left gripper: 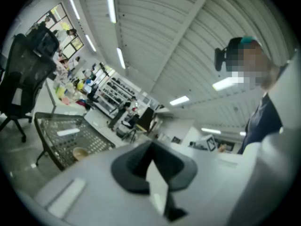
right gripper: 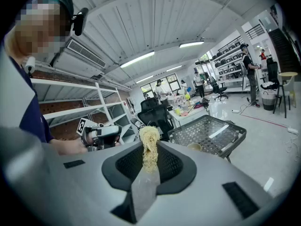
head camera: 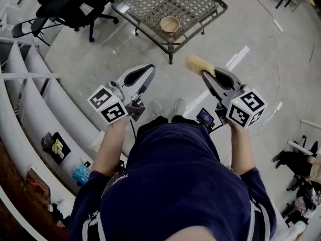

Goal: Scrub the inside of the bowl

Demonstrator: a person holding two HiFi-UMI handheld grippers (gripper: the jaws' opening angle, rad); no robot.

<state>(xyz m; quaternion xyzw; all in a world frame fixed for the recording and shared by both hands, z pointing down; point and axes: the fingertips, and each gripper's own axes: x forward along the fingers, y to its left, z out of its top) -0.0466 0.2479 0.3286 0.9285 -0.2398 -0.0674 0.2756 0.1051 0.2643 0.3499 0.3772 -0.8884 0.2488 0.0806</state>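
A small tan bowl sits on a low metal mesh table, far ahead of both grippers; it also shows as the bowl and the bowl. My right gripper is shut on a yellowish fibrous scrubber, which sticks up between the jaws as a scrubber tuft above the right gripper. My left gripper is held level beside it, jaws together with nothing in them, as the left gripper shows. Both grippers are well short of the table.
A black office chair stands left of the table. White shelving runs along the left side. The person's shoes stand on the grey floor below the grippers. White tape strips and a cable lie to the right.
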